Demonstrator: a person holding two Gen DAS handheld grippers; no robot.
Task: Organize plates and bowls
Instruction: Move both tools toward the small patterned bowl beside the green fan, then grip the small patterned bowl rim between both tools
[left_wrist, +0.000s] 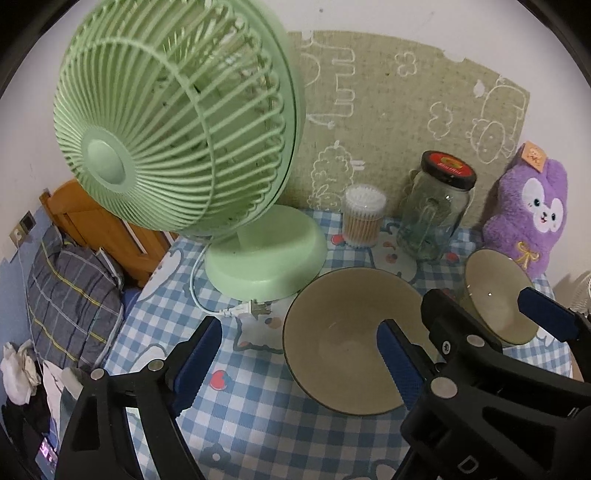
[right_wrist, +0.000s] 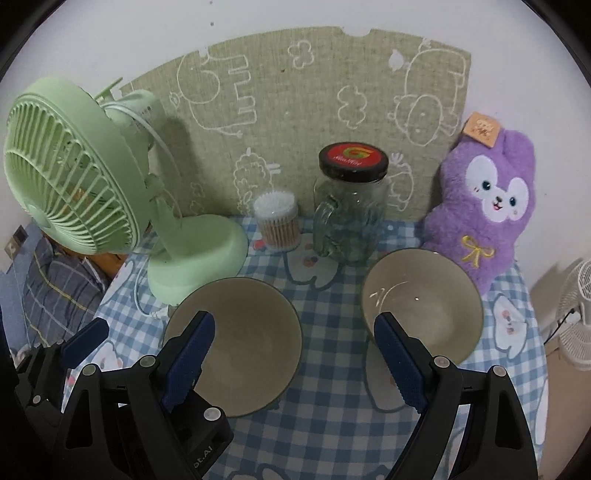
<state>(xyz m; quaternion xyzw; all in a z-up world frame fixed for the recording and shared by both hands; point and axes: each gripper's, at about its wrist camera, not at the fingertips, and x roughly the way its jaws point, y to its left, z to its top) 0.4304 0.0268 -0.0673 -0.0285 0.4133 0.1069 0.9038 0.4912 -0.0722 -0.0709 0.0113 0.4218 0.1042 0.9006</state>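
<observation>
On the checked tabletop (right_wrist: 332, 332), two beige round bowls sit apart: left bowl (right_wrist: 236, 339), right bowl (right_wrist: 436, 306). Your left tool (left_wrist: 299, 354) and right tool (right_wrist: 295, 354) gape wide, holding nothing.

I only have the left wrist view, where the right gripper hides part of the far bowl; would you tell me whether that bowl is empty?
Observer: Yes. The right wrist view shows the whole right bowl, and it is empty, with only pale scratch-like marks inside.
Operator: Thank you. Do the two bowls touch?
Observer: No. A strip of checked tablecloth shows between the left bowl and the right bowl, so they stand apart.
Operator: And where is the right gripper aimed?
Observer: The right gripper is open with nothing between its fingers. In its own view, the gap between the bowls lies between them.
</observation>
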